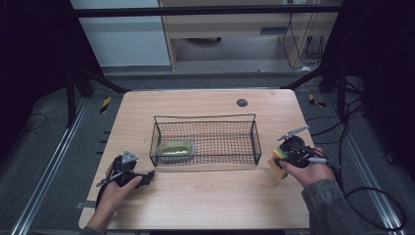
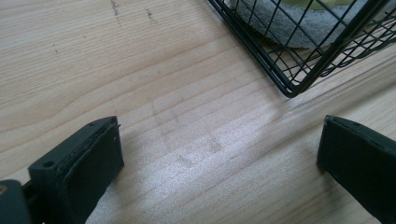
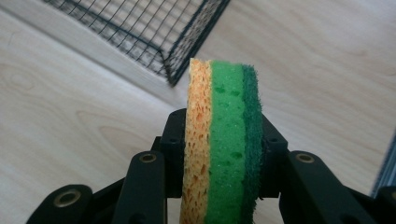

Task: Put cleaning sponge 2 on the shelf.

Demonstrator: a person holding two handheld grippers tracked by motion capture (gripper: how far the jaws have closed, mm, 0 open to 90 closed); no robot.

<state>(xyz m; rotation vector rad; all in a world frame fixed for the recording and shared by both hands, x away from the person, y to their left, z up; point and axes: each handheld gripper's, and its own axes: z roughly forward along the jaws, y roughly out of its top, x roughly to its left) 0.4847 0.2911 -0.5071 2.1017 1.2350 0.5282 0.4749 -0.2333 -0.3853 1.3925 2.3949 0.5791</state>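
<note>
Right gripper (image 3: pixel 219 154) clamps the sponges (image 3: pixel 223 140) edge-up, lower centre; basket (image 3: pixel 154 28) upper left. Left gripper (image 2: pixel 215 158) wide, empty. Likely step: lift clear of rim before releasing inside.

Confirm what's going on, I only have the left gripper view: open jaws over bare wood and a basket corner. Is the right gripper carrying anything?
Observer: Yes. The right gripper is shut on a layered sponge, orange, light green and dark green.
Operator: Where is it relative to the basket?
Observer: In the high view it is outside the basket, off its right end.
Operator: Anything inside?
Observer: One grey-rimmed, yellow-green pad at the left end.
</note>
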